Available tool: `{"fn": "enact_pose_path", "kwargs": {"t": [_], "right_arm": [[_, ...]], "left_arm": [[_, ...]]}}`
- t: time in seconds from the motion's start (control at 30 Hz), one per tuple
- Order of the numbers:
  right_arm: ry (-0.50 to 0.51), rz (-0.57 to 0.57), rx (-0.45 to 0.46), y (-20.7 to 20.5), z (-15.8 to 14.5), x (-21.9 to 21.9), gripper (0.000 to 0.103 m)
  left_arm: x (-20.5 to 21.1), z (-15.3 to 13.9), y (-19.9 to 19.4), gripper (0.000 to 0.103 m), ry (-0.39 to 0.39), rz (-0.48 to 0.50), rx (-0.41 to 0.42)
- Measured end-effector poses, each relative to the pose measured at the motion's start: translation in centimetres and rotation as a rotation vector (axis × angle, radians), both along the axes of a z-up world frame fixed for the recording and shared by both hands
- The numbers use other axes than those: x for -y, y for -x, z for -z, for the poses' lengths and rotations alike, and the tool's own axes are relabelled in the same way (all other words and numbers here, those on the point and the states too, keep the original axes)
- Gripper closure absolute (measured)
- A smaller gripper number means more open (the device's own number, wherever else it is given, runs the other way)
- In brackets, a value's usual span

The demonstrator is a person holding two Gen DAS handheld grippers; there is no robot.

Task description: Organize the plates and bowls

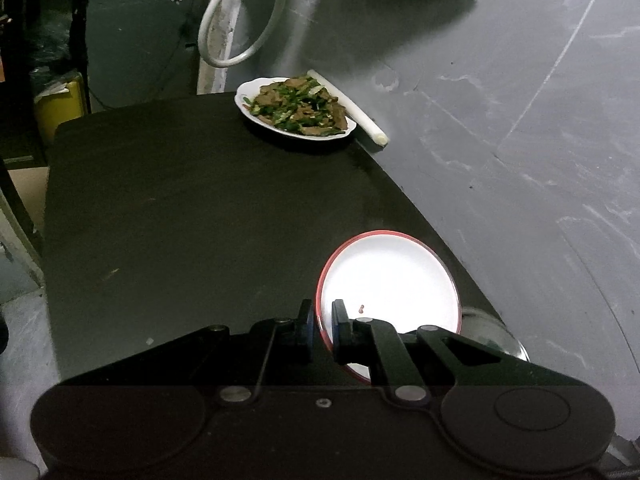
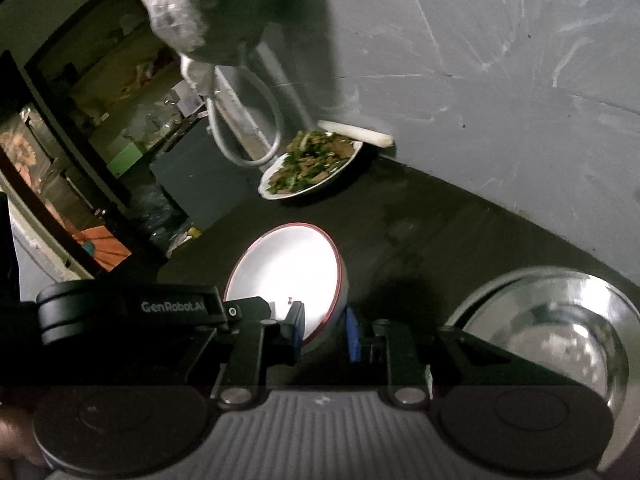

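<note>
Both tongs straddle the red-rimmed bowl's (image 1: 388,280) rim: left tongs (image 1: 322,328) pinching it, right tongs (image 2: 325,330) wider apart. Only the right view shows the steel bowl (image 2: 556,340) fully.

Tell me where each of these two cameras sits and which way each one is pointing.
Left wrist: rides the left tongs, looking along a dark table toward a grey wall; its fingers pinch the rim of the red-rimmed white plate.
Right wrist: rides the right tongs, looking the same way; its fingers straddle that plate's rim, steel bowl at right. The left tongs' black body shows at left.
Shared: the plate, the stir-fry dish, the white stalk.
</note>
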State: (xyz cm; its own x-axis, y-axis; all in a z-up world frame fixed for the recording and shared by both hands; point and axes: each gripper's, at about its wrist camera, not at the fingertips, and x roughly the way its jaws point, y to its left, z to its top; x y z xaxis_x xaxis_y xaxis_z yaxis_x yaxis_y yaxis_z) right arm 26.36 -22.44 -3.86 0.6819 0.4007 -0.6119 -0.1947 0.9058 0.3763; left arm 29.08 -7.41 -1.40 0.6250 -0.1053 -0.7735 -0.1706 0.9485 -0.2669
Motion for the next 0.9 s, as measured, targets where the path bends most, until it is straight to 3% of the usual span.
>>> {"fn": "enact_pose_path", "kwargs": {"t": [0.5, 0.9], "right_arm": [[0.037, -0.056, 0.026, 9.8, -0.9, -2.8, 0.078], [0.088, -0.112, -0.027, 14.2, 0.8, -2.8, 0.079]], "left_arm": [[-2.1, -0.4, 9.1, 0.095, 0.027, 0.012, 0.01], [-1.8, 1.6, 12.5, 0.095, 0.032, 0.014, -0.046]]}}
